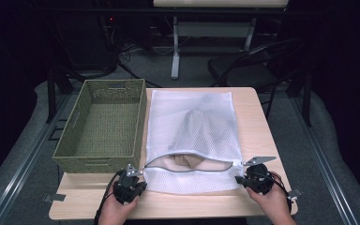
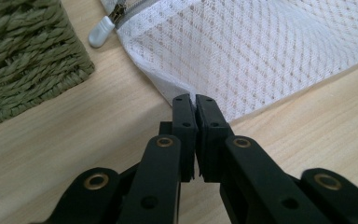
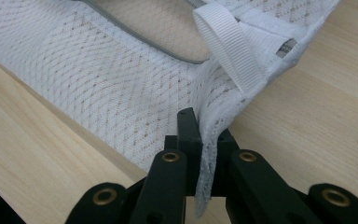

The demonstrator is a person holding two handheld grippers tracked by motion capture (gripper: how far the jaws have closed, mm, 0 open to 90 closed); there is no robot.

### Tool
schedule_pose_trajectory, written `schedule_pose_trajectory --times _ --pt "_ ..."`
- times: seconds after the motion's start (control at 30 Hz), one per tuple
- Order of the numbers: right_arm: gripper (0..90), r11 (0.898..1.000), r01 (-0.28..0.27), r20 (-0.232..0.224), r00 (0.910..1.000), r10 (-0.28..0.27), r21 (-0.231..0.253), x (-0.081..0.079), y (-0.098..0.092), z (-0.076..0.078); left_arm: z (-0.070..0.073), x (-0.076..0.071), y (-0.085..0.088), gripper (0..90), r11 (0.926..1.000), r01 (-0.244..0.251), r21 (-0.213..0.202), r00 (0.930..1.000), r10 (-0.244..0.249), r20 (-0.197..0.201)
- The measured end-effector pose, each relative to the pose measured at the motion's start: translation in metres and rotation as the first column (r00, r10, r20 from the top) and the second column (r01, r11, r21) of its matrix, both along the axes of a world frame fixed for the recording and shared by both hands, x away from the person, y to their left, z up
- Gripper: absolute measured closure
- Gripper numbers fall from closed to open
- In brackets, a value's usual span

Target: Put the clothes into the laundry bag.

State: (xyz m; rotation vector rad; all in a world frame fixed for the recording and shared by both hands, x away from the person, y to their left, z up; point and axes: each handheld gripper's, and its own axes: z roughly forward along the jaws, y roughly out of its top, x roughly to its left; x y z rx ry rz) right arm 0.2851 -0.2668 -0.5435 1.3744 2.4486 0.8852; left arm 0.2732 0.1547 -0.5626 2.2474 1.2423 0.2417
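A white mesh laundry bag (image 1: 192, 112) lies flat on the wooden table (image 1: 258, 126), zipper mouth gaping at its near end, with a beige-grey garment (image 1: 183, 161) inside. My left gripper (image 1: 139, 182) sits at the bag's near left corner. In the left gripper view the gripper (image 2: 195, 100) has its jaws shut, pinching the tip of the mesh (image 2: 261, 56), with the zipper pull (image 2: 103, 31) just beyond. My right gripper (image 1: 240, 180) holds the near right corner. In the right gripper view the gripper (image 3: 204, 128) is shut with mesh (image 3: 98, 79) folded between the jaws, below a white ribbon loop (image 3: 230, 46).
An empty green woven basket (image 1: 93, 164) stands against the bag's left side, its corner (image 2: 23, 56) close to my left gripper. Bare wood runs along the table's front edge. Beyond the table are a dark chair (image 1: 253, 63) and a white desk leg (image 1: 175, 47).
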Motion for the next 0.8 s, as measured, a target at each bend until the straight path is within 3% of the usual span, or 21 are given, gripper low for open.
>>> schedule_pose_trajectory --times 0.1,0.3,0.4,0.53,0.8 --pt "87.0 1.000 -0.008 0.000 1.0000 0.008 -0.007 0.000 0.001 0.000 -0.001 0.000 -0.001 69.6 0.9998 -0.019 -0.007 0.9998 0.019 0.012" --pt "86.0 1.000 -0.010 0.001 0.9999 0.010 -0.008 -0.001 0.003 -0.001 -0.002 0.003 -0.005 49.0 0.9982 -0.057 0.019 0.9977 0.056 0.038" --pt "85.6 1.000 -0.012 0.002 0.9999 0.012 -0.005 0.000 0.002 -0.002 -0.003 0.006 -0.008 43.3 0.9978 -0.067 0.000 0.9973 0.067 0.029" --pt "85.2 1.000 -0.018 -0.003 0.9998 0.018 -0.008 0.001 0.003 -0.004 -0.006 0.009 -0.014 37.8 0.9978 -0.067 0.005 0.9973 0.066 0.030" --pt "84.7 1.000 -0.018 0.004 0.9998 0.018 -0.009 0.001 0.004 -0.005 -0.010 0.014 -0.023 25.6 0.9970 -0.060 0.050 0.9961 0.056 0.068"
